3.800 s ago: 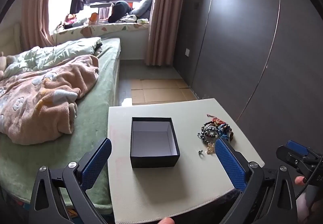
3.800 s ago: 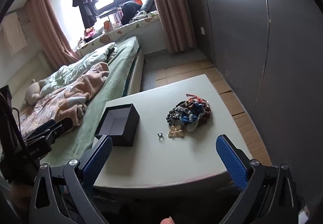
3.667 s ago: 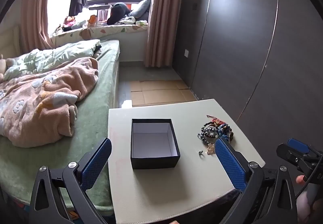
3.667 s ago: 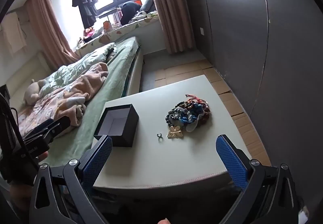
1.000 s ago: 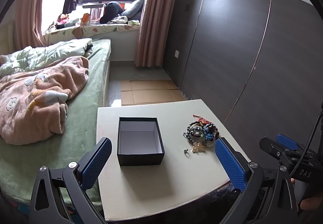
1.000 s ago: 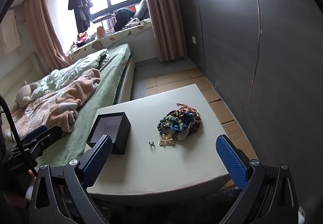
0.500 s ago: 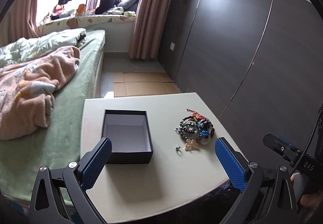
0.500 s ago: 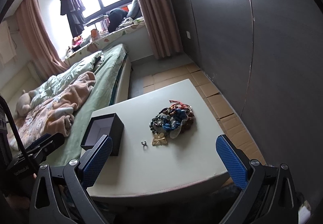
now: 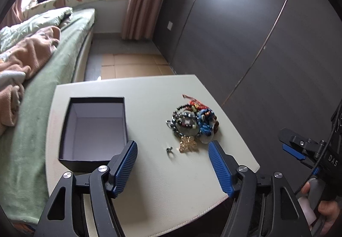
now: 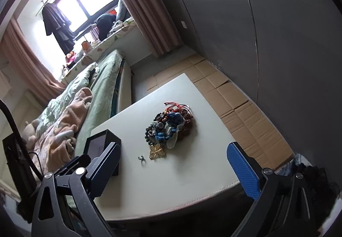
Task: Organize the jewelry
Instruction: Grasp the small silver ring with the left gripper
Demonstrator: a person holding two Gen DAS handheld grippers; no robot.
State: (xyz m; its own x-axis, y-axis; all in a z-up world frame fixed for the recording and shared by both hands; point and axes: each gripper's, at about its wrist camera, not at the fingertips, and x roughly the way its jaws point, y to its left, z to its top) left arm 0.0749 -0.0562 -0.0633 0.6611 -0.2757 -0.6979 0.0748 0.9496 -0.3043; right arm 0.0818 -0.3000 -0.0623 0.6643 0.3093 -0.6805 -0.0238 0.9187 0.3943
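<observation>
Both claws have dropped closer to the worktop (image 9: 149,183), left claw (image 9: 171,164) closing empty above the ring (image 9: 169,149), right claw (image 10: 173,168) wide, empty; next, pinching that ring for the box (image 9: 94,128).

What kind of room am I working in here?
Most likely a bedroom in a home: a bed with a rumpled blanket runs along one side, curtains frame a cluttered window seat, and the jewelry pile sits on a low white table.
</observation>
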